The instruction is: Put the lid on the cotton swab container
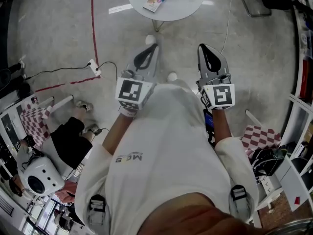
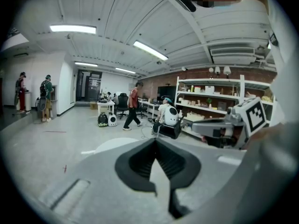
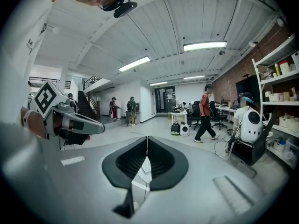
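Grey concrete floor (image 1: 58,28); round white counter (image 1: 181,1) standing ahead, carrying a small colourful packet (image 1: 154,1). Cotton swab container: cannot tell where. Left claw (image 1: 152,48), right claw (image 1: 203,49): both clenching shut, empty, hovering before the chest.

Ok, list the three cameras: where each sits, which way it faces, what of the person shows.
Head view: on the head, facing steeply down at floor and round white table; white shirt, left gripper, right gripper show.
Left gripper view: on the left gripper, facing level toward the shelves; its shut fingers in front, right gripper and shirt at right.
Right gripper view: on the right gripper, facing the same way; shut fingers in front, left gripper at left.
Both gripper views share the walking person in red.
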`<state>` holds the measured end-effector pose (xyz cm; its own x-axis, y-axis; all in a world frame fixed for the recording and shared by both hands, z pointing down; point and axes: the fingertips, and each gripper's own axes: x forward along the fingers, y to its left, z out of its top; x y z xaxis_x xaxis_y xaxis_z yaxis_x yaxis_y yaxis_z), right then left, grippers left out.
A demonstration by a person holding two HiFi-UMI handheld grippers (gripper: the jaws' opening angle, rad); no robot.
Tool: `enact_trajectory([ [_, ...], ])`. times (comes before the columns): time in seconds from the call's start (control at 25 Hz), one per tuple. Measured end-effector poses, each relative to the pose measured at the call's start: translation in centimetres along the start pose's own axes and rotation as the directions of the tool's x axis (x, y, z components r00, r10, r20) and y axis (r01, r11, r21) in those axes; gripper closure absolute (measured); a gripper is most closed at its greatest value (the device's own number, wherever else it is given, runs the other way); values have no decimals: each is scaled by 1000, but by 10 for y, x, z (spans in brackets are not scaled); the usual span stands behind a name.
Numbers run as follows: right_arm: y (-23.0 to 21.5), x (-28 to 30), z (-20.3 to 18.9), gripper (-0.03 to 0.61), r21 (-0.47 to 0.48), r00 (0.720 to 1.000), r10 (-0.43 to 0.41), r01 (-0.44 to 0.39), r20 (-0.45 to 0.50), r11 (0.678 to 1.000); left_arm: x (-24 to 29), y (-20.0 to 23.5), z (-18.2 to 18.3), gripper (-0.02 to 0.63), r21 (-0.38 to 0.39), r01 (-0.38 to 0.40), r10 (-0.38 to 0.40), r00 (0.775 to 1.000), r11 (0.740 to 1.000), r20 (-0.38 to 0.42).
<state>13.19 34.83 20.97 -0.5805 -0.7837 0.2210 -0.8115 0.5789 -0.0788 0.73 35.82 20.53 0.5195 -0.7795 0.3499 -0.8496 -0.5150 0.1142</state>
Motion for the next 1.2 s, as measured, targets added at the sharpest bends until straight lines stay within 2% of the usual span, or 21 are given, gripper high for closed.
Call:
enact_trajectory([
  [0.48,-41,195,49,575,-15,995,-77,76,-67,997,120,185,70,614,1,110,-110,994,994,-6],
  [0.64,-51,250,70,575,-34,992,-106,104,-67,994,151,234,87,614,6,155,-155,988,988,-22],
  [0.84,-83,299,77,575,-52,990,-124,120,-72,991,198,262,92,614,13,199,-198,979,980,-56],
  [1.2,-136,341,47,567,-43,991,-85,81,-108,996,271,263,67,614,36,222,-215,966,974,-146],
])
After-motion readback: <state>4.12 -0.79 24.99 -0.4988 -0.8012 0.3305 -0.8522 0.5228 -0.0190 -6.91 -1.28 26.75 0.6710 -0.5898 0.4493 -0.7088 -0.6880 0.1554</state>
